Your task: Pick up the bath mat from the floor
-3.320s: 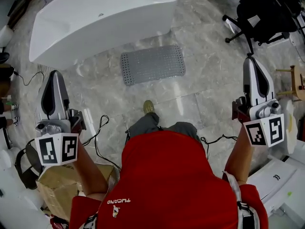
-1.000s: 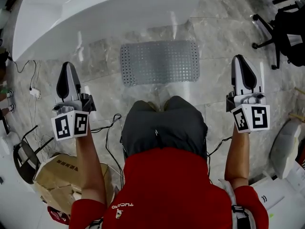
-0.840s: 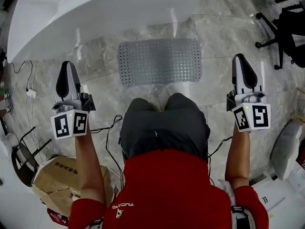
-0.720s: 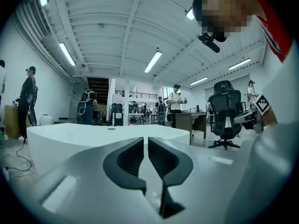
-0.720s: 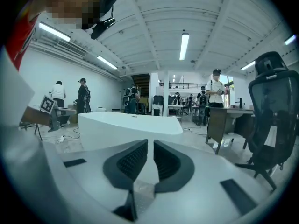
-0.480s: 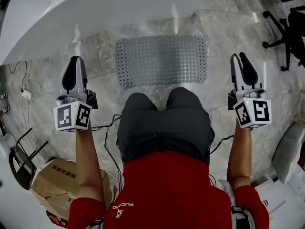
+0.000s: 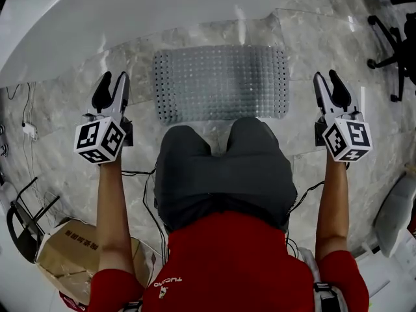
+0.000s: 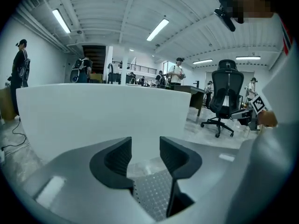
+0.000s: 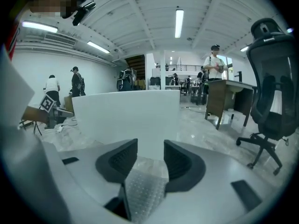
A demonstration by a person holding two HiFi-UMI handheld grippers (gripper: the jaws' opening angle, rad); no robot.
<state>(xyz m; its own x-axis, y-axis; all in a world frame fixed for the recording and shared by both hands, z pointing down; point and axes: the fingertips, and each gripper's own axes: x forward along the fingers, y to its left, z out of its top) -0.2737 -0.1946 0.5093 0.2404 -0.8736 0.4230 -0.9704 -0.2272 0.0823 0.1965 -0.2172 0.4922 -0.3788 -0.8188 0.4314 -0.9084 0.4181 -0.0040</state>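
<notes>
Mat: a grey, rectangular rubber bath mat (image 7: 220, 83), dotted all over with small holes, lies flat on the floor with its long side running across my view.
Where it lies: it sits between the white bathtub (image 7: 97, 12) ahead of me and my bent knees (image 7: 221, 168) in dark grey trousers, which cover part of its near edge.
How it should handle: I judge it thin, light and floppy, so it will sag and fold once lifted. A mat like this may cling to the polished surface underneath and resist at first.
Where to hold: I would pinch the two short ends, or the two near corners, and peel upward instead of pulling flat.
Left gripper: the left gripper (image 7: 112, 78) hovers just beside the mat's left end. Its jaws are opening and nothing is between them; in its own view I see the mat (image 8: 149, 195) low in the gap and the tub wall beyond.
Right gripper: the right gripper (image 7: 327, 78) hovers near the mat's right end. Its jaws are opening too, holding nothing, with the mat (image 9: 142, 185) showing below the gap.
Floor: glossy grey marble-look tile floor (image 7: 312, 38), which looks slippery.
Surroundings: a black office chair (image 7: 396, 38) stands far right, and a brown cardboard box (image 7: 65, 252) sits behind my left arm.
</notes>
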